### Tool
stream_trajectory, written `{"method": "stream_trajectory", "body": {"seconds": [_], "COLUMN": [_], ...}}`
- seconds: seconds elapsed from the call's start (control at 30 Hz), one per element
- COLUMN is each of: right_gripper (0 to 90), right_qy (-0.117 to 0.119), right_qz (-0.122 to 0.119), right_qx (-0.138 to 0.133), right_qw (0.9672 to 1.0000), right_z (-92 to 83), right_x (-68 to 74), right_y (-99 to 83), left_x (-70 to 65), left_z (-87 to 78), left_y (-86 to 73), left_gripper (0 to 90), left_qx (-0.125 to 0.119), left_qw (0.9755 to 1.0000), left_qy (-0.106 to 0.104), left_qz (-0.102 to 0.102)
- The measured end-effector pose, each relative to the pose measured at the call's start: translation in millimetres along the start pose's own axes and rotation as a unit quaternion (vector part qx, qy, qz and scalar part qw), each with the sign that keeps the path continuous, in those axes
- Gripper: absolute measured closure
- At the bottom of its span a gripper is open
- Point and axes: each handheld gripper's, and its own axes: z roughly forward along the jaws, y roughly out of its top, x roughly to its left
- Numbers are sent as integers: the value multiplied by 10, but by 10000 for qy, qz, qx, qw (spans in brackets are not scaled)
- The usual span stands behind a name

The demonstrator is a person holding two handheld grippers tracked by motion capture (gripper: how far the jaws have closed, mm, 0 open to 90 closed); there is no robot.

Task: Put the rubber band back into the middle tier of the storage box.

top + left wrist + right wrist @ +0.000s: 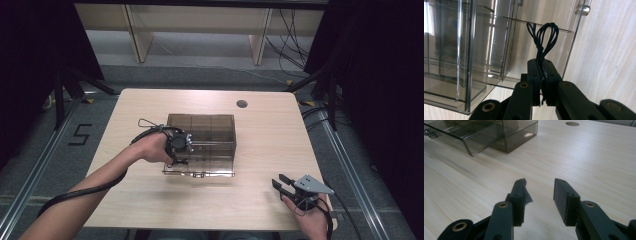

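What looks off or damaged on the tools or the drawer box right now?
The right tool is open, and the pad on one jaw looks torn: a black flap peels off into the gap. The left tool is shut on a black cord loop beside the smoky acrylic drawer box, whose drawer stands pulled out.

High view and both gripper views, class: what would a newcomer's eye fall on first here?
First, the smoky clear acrylic organizer at the middle of the wooden table, its drawer pulled out toward the person. Next, the left gripper, shut on a looped black cord beside the drawer. The right gripper rests open at the table's near right corner.
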Motion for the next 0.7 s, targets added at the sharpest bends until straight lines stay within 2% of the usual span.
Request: {"method": "stream_trajectory", "body": {"seconds": [0.03,0.1,0.27,0.33,0.37,0.57,0.7], "right_gripper": [627,626,626,626,626,625,625], "right_qy": [27,27,-13,-60,13,-49,7], "right_qz": [-43,25,-103,-71,5,-15,-11], "right_qx": [21,-3,-16,-5,-7,10,4], "right_qw": [10000,10000,9999,10000,10000,10000,10000], "right_z": [-2,0,10,14,-2,10,-1], "right_x": [-4,4,-5,0,0,2,3], "right_y": [3,2,0,2,2,0,-1], "left_x": [0,1,6,12,11,16,16], "left_z": [6,27,64,79,98,127,129], "left_y": [-1,-4,-12,-15,-17,-1,2], "left_gripper": [856,854,852,850,849,842,826], "left_qx": [7,45,67,93,107,167,141], "left_qw": [10000,10000,10000,10000,9999,9998,9999], "left_qy": [9,0,-22,-27,-37,-65,-58], "left_qz": [-12,-12,-26,-15,-28,-18,-36]}}
